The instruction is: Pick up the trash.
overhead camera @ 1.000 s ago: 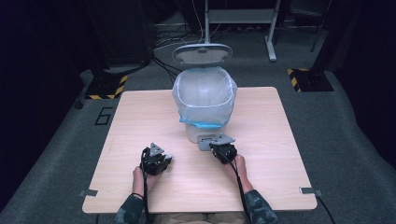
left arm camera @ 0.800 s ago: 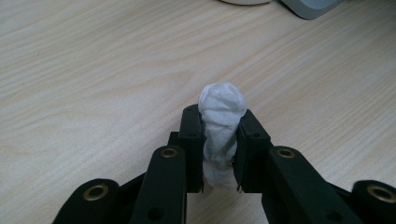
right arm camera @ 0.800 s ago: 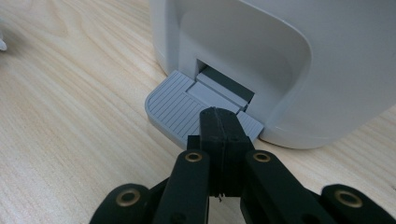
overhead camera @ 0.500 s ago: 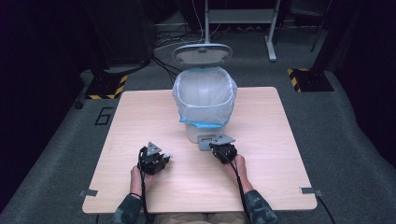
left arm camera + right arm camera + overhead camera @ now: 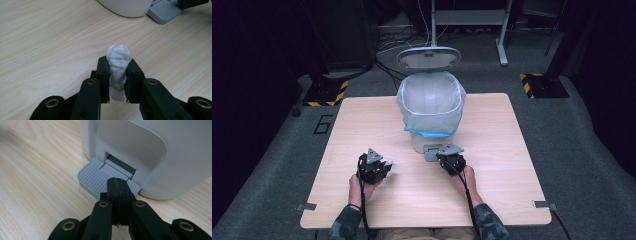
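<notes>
- Tissue wad (image 5: pixel 118 71): a crumpled white wad, clamped between the two black jaws of the left gripper (image 5: pixel 117 75). Its rounded top protrudes beyond the jaw tips and its lower end hangs out behind the pads. The wad is held just above the table (image 5: pixel 362 130), on the near left side.
- Pedal (image 5: pixel 100 178): the grey ribbed foot pedal of the bin (image 5: pixel 430 112). The right gripper (image 5: pixel 117 185) has its jaws fully closed against each other with nothing between them, and the closed tips rest on the pedal's near edge, close to the bin's base.
- Lid (image 5: pixel 429 57): raised behind the bin's mouth in the high view (the underside faces the person).
- View differences: the left gripper view resolves the wad and the pinch on it; in the high view the left gripper (image 5: pixel 373 167) shows just a small pale spot at its tip. The high view shows the clear liner with a blue band (image 5: pixel 430 132) draped over the bin's rim. The right gripper view shows the slot from which the pedal emerges.
- Surroundings: the bin stands at table centre, well apart from the wad, with the bare wooden surface between them. Black-and-yellow floor markers (image 5: pixel 542 84) lie on the grey carpet beyond the table.
</notes>
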The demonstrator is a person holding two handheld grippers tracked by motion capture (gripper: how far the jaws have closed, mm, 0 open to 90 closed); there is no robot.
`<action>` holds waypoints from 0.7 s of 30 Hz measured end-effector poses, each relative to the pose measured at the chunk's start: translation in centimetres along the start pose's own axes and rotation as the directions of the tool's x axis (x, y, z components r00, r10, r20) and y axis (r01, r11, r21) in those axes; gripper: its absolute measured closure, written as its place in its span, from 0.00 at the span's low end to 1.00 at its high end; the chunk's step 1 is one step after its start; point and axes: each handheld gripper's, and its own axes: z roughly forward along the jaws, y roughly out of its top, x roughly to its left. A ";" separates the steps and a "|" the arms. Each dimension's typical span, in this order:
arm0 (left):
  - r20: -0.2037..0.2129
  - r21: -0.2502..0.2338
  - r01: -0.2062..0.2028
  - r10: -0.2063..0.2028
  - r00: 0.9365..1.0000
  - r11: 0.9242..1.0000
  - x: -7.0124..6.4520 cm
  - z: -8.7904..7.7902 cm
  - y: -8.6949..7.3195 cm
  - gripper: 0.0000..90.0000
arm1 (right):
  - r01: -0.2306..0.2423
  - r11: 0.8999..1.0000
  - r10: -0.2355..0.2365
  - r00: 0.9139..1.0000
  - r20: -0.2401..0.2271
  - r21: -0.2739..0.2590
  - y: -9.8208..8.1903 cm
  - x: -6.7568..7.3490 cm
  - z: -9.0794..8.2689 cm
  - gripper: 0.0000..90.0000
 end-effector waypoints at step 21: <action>-0.012 -0.016 -0.033 0.033 0.999 0.999 0.3 -1.5 2.4 0.85 | 0.000 1.000 0.000 1.000 -0.001 -0.001 0.0 0.0 0.0 1.00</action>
